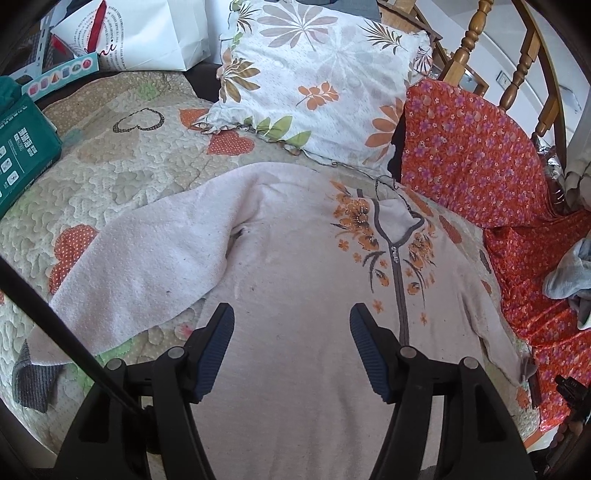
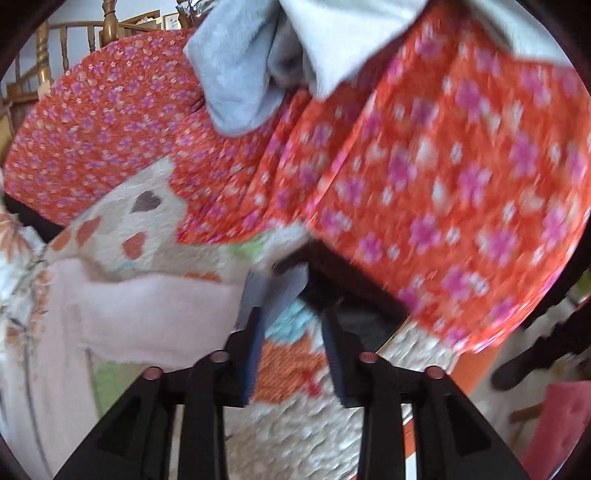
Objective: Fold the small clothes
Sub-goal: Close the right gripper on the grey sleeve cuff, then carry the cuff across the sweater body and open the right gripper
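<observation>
A small pale pink zip sweater [image 1: 295,280] with orange flowers lies face up on the quilted bedspread [image 1: 122,173]. Its left sleeve [image 1: 147,266] lies spread out to the left, ending in a grey cuff [image 1: 31,380]. My left gripper [image 1: 291,314] is open and empty, just above the sweater's lower body. In the blurred right wrist view, my right gripper [image 2: 291,314] is open, its fingers around the grey cuff [image 2: 273,288] of the sweater's right sleeve [image 2: 155,314].
A floral pillow [image 1: 317,85] lies beyond the sweater. An orange flowered cloth [image 1: 480,158] covers the right side, with grey-blue garments [image 2: 240,74] on it. A green box [image 1: 22,147] and white paper bag [image 1: 147,33] sit at the far left. A wooden railing [image 1: 517,70] stands behind.
</observation>
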`<action>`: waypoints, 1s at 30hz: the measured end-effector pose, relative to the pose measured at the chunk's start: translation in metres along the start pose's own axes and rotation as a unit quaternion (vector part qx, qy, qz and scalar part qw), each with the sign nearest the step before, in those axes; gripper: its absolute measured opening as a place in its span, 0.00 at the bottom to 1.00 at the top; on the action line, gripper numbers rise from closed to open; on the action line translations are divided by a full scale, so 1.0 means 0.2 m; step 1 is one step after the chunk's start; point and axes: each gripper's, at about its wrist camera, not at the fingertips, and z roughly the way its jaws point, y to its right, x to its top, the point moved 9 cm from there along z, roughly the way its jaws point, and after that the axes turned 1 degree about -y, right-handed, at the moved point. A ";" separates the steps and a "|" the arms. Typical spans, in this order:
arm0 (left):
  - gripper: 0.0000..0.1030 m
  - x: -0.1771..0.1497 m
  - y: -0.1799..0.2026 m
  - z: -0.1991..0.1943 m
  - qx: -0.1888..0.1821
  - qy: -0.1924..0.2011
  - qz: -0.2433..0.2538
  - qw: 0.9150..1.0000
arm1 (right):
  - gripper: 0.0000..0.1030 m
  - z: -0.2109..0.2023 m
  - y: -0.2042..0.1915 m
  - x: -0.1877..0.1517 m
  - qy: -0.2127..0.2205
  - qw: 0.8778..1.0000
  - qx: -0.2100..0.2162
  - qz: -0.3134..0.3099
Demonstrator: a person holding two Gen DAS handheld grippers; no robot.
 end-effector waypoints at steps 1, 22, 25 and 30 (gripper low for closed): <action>0.62 -0.01 0.00 0.00 0.001 0.000 0.003 1.000 | 0.45 0.03 -0.02 -0.02 -0.009 1.000 0.008 0.001; 0.63 0.08 -0.09 -0.01 0.002 0.004 -0.031 1.000 | 0.06 0.37 0.06 0.15 -0.014 0.995 -0.087 0.056; 0.63 0.14 -0.18 -0.06 0.001 0.022 -0.058 0.998 | 0.06 0.21 0.11 0.27 0.032 0.992 -0.083 0.094; 0.64 0.23 -0.36 -0.18 0.005 0.053 -0.108 0.993 | 0.07 0.03 -0.21 0.37 0.047 0.987 0.091 0.125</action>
